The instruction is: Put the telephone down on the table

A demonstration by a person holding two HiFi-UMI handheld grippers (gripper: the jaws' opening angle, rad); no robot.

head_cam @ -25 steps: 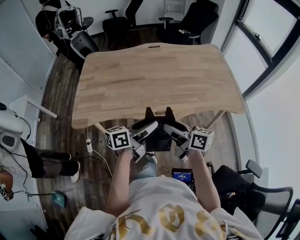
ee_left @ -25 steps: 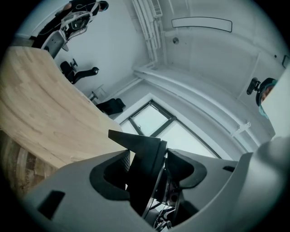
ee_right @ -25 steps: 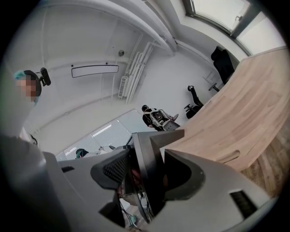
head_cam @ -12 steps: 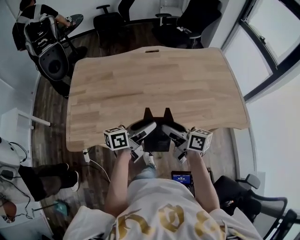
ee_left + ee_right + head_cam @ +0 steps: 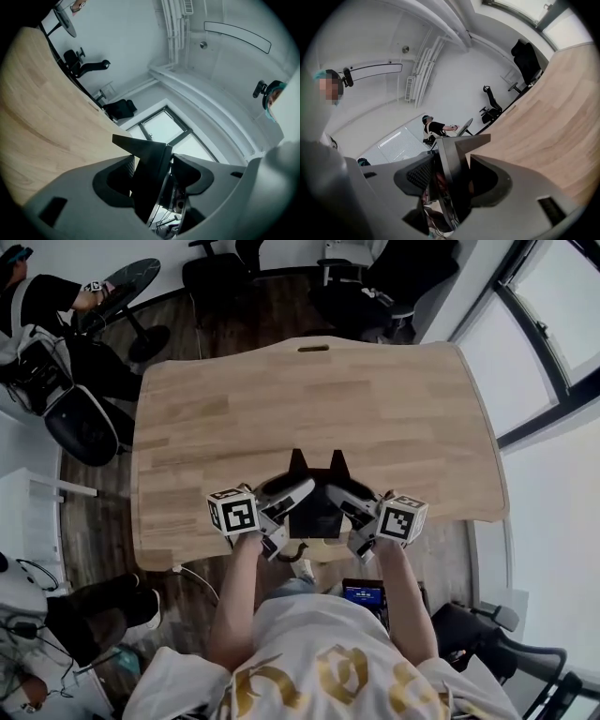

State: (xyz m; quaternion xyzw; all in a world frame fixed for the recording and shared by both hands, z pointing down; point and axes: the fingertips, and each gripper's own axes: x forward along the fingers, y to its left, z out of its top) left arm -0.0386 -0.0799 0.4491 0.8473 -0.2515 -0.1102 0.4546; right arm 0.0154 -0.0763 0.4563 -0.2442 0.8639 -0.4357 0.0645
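Note:
The black telephone point(image 5: 316, 505) hangs between my two grippers, over the near edge of the wooden table point(image 5: 281, 399), with its two pointed ends toward the table's middle. My left gripper point(image 5: 289, 514) is shut on its left side and my right gripper point(image 5: 350, 517) on its right side. In the left gripper view a black wedge of the telephone point(image 5: 147, 171) fills the gap of the left gripper point(image 5: 152, 187), beside the table top point(image 5: 42, 117). The right gripper view shows the same telephone point(image 5: 452, 168) in the right gripper point(image 5: 446, 187), next to the table point(image 5: 553, 126).
Black office chairs point(image 5: 394, 277) stand beyond the table's far edge. A seated person point(image 5: 47, 296) and a round dark side table point(image 5: 127, 282) are at the far left. Windows point(image 5: 553, 343) run along the right. A small lit device point(image 5: 363, 594) hangs at my waist.
Both grippers with the telephone have travelled forward, from short of the table's near edge to over it. Their hold on the telephone looks the same.

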